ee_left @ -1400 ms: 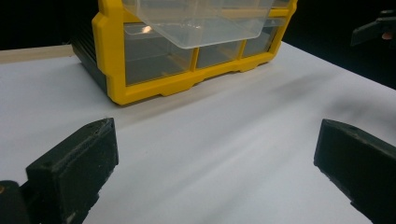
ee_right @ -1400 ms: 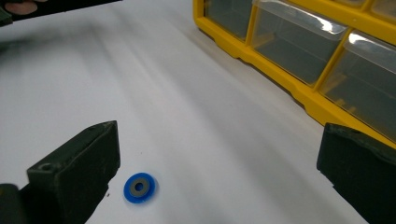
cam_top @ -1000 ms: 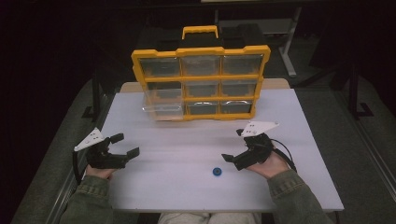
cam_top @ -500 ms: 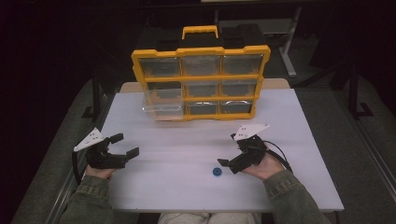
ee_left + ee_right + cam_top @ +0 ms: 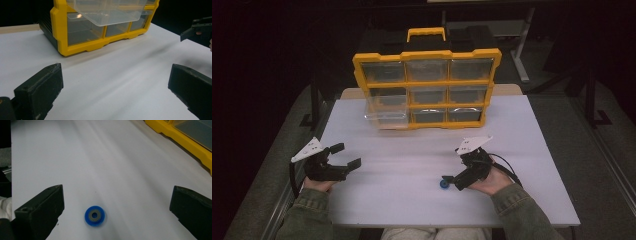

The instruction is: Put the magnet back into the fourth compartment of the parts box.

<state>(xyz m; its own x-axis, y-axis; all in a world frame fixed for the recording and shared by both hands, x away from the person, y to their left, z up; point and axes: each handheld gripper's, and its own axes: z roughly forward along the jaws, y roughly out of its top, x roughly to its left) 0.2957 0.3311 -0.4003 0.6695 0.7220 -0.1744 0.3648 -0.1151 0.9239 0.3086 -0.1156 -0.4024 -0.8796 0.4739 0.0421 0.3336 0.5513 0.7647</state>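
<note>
A small blue ring with a grey centre (image 5: pixel 444 184) (image 5: pixel 94 215) lies on the white table near its front edge. My right gripper (image 5: pixel 452 176) (image 5: pixel 115 203) hovers just beside it, open, and the ring sits low between the two jaws without touching either. At the table's left, my left gripper (image 5: pixel 347 155) (image 5: pixel 115 85) is open and holds nothing. It points toward a yellow organizer (image 5: pixel 427 85) (image 5: pixel 75 37) that stands upright at the back. A clear drawer (image 5: pixel 384 114) (image 5: pixel 105 12) juts out from the organizer's lower left.
The white table (image 5: pixel 412 150) has bare room between the grippers and the organizer. Dark floor and table legs surround it. In the left gripper view the right gripper (image 5: pixel 197 28) shows at the far right edge.
My right gripper has slid left and toward the front edge until its jaws straddle the blue ring. The left gripper, the ring and the organizer have stayed put.
</note>
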